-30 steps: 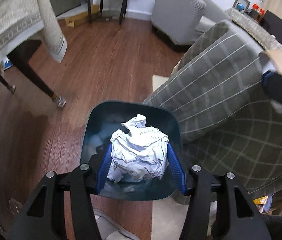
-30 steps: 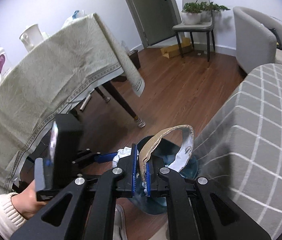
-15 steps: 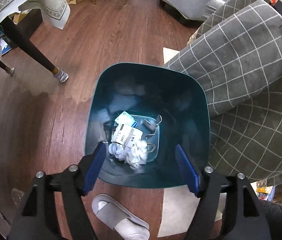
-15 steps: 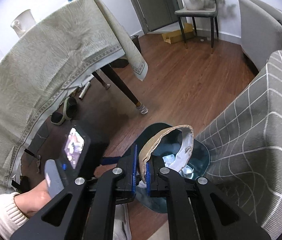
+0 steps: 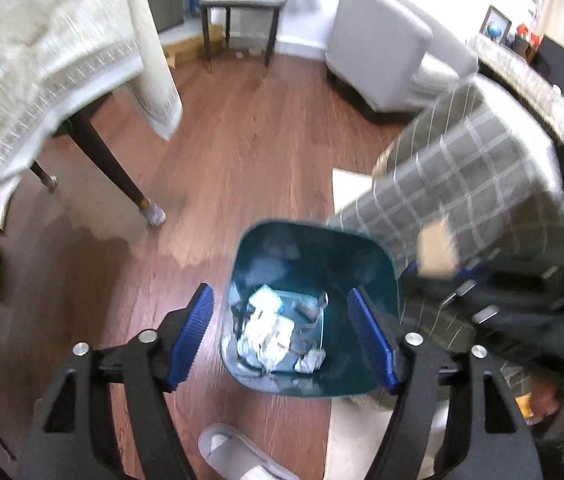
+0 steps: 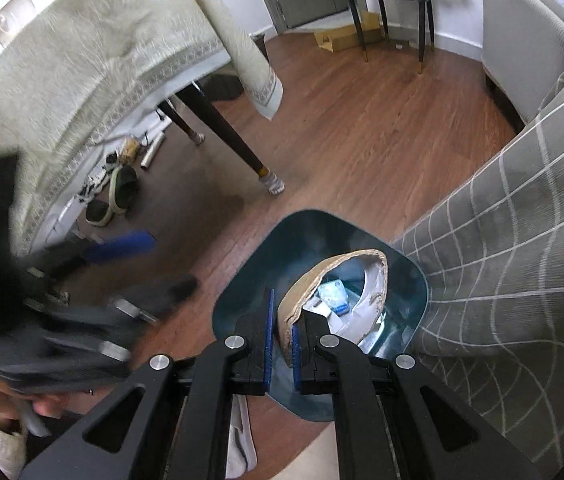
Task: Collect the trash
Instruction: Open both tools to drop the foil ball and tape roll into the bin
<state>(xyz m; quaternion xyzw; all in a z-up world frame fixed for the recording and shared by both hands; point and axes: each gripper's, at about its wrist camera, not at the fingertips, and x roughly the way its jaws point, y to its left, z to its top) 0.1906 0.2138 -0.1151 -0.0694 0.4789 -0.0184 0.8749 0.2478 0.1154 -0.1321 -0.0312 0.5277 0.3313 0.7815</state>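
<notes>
Two grippers above dark teal plastic bin (image 5: 382, 264): left gripper (image 5: 282, 336) fingers apart, empty, just closing slightly; crumpled white paper (image 5: 266, 336) inside bin. Right gripper (image 6: 280, 338) fingers clamped on curled brown cardboard strip (image 6: 338, 260), seemingly over bin mouth. Next: release strip into bin.

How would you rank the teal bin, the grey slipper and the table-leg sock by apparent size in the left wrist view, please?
1. Teal bin, clearly largest.
2. Grey slipper, partly cut off by the frame edge.
3. Table-leg sock, smallest, though it lies farther from the camera.
</notes>
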